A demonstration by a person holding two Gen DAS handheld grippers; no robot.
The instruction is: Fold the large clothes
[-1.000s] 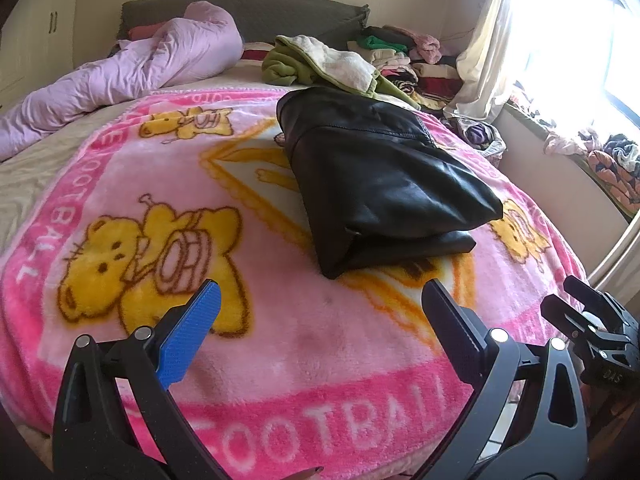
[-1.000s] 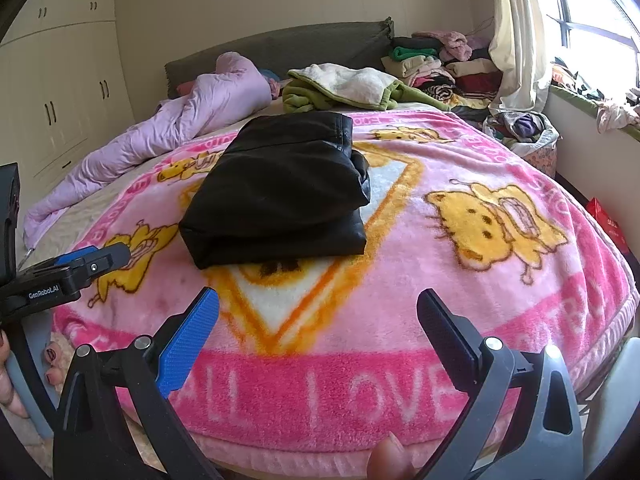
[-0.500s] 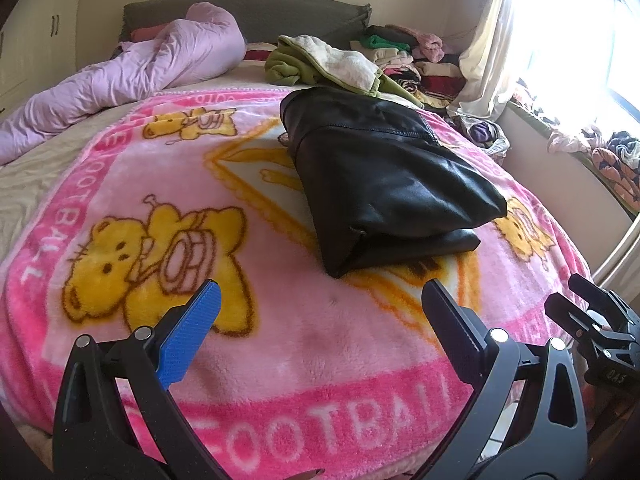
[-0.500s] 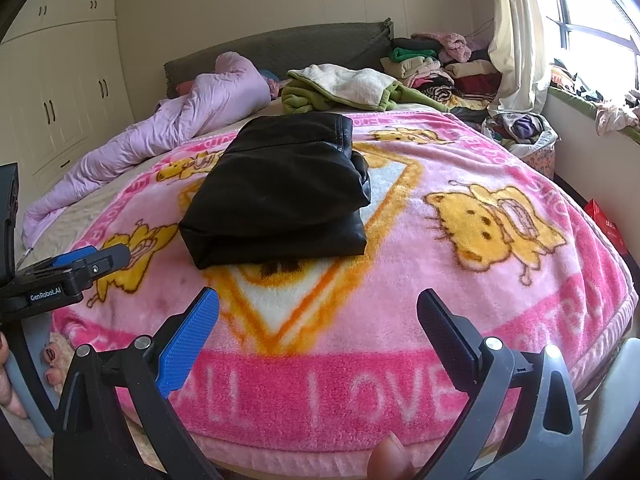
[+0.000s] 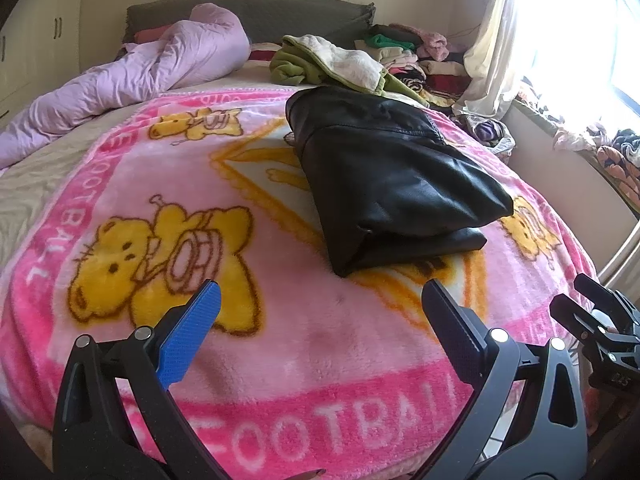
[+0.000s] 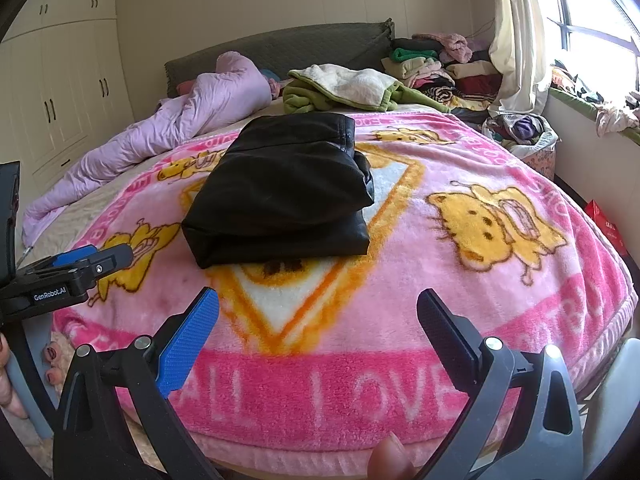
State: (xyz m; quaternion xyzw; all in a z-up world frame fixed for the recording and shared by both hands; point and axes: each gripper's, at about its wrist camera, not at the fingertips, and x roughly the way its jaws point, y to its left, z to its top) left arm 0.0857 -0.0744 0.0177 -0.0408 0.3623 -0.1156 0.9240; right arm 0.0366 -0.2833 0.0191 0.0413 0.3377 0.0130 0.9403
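Bottom of frame: I am holding the left gripper (image 5: pixel 320 312) and right gripper (image 6: pixel 318 312) with jaws spread wide, gripping nothing, hovering over the pink blanket (image 5: pixel 280 344). Centre: the folded black jacket (image 6: pixel 280 188) is lying on it. Top: green fleece (image 6: pixel 344 88) and lilac duvet (image 5: pixel 160 68) are resting beyond.

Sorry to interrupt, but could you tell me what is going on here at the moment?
A person is folding clothes on a bed with a gripper in each hand. A black jacket lies folded in a neat bundle on the pink blanket. The left gripper and right gripper are both open and empty, held near the foot of the bed, apart from the jacket. A green garment and more clothes wait near the headboard.
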